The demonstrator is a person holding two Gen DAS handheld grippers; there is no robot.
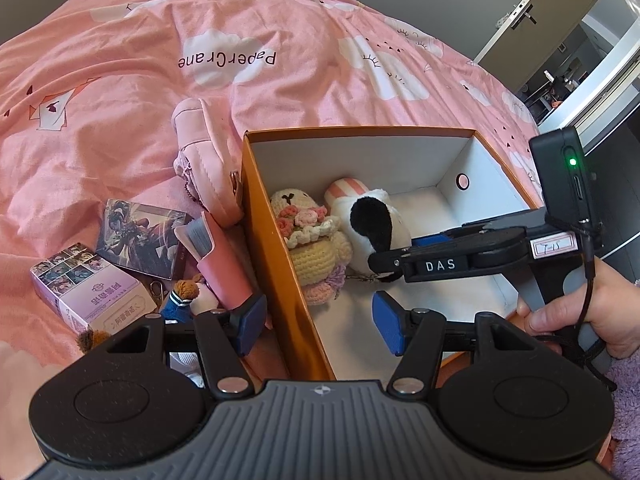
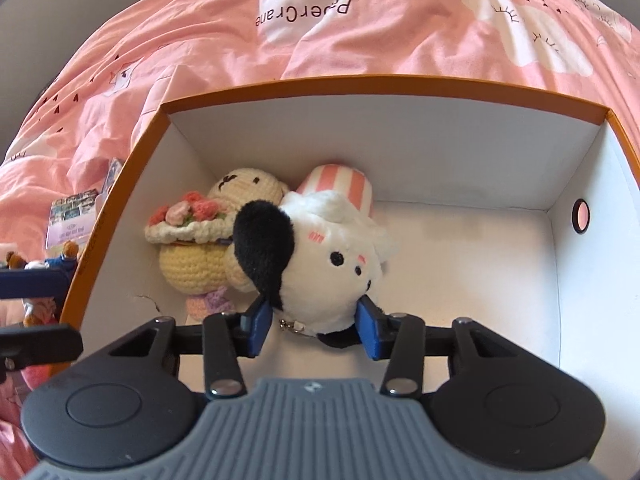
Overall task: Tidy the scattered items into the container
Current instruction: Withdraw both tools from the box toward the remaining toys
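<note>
Pink cotton bedding (image 1: 168, 92), creased and printed with white clouds and the words "PaperCrane", is spread over the whole bed, and beyond it a pale door and a lit doorway are seen at the right of the left wrist view. An open rectangular cardboard box (image 2: 280, 86), orange outside and matt white inside, is set on the bedding, with a small round hole in its right wall. Two soft toys are lodged against its left wall: a fluffy white plush dog (image 2: 332, 256) with a black ear and a pink-striped hat, and beside it, touching, a cream crocheted doll (image 2: 192, 264) carrying knitted roses. The right gripper (image 2: 314, 326) is lowered inside the box, its blue pads set at either side of the plush dog's underside; whether they press on it cannot be told. The left gripper (image 1: 320, 320) is held wide open astride the box's left wall, with nothing between its pads. Outside the box, a padded pink pouch (image 1: 204, 160), a glossy card box (image 1: 86, 284), a dark illustrated card pack (image 1: 140, 236) and a small bear keyring (image 1: 188, 296) are scattered on the bedding.
</note>
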